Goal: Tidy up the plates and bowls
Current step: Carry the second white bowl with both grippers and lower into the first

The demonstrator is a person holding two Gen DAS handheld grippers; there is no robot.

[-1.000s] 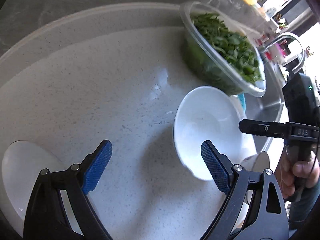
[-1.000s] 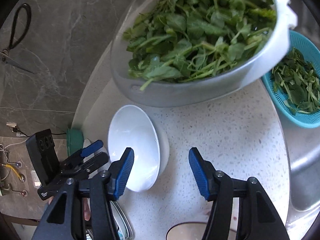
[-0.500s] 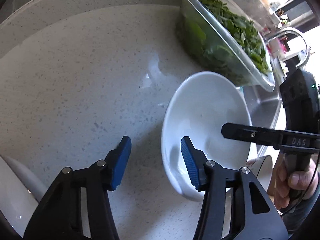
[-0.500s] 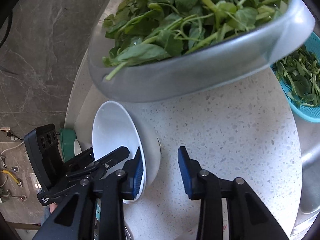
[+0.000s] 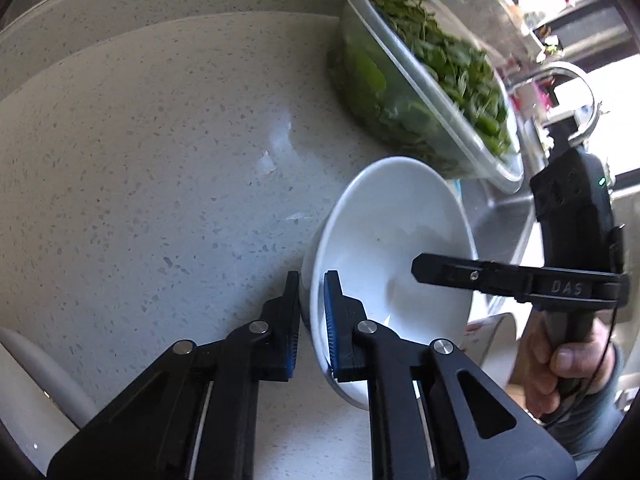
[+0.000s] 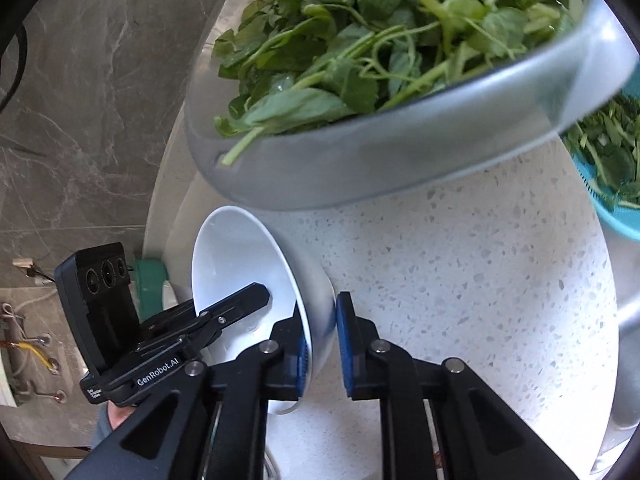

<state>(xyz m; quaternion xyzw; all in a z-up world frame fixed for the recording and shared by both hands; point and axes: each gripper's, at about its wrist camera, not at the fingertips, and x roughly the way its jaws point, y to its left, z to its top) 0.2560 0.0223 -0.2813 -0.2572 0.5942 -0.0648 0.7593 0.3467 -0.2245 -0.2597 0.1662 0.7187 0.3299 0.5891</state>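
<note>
1. Left wrist view: the left gripper is clamped on the near rim of a glossy white ceramic bowl, one blue pad on the outer wall and the other inside.
2. The bowl is tilted, with its opening turned toward the camera, above a speckled white stone countertop; whether its foot touches the counter cannot be told.
3. Across the bowl, the right gripper reaches in from the right, held by a hand, with one black finger lying over the bowl's interior.
4. Just behind the bowl stands a clear plastic container of green leafy vegetables. A white rounded dish shows at the lower left edge.
5. Right wrist view: the right gripper pinches the wall of the same white bowl, with its left blue pad inside the rim and its right pad against the outer surface.
6. The left gripper comes in from the left, its black fingers reaching the bowl's far rim.
7. The clear container of greens fills the top of this view, just beyond the bowl.
8. A turquoise plastic colander holding more greens sits at the right edge, on the counter.
</note>
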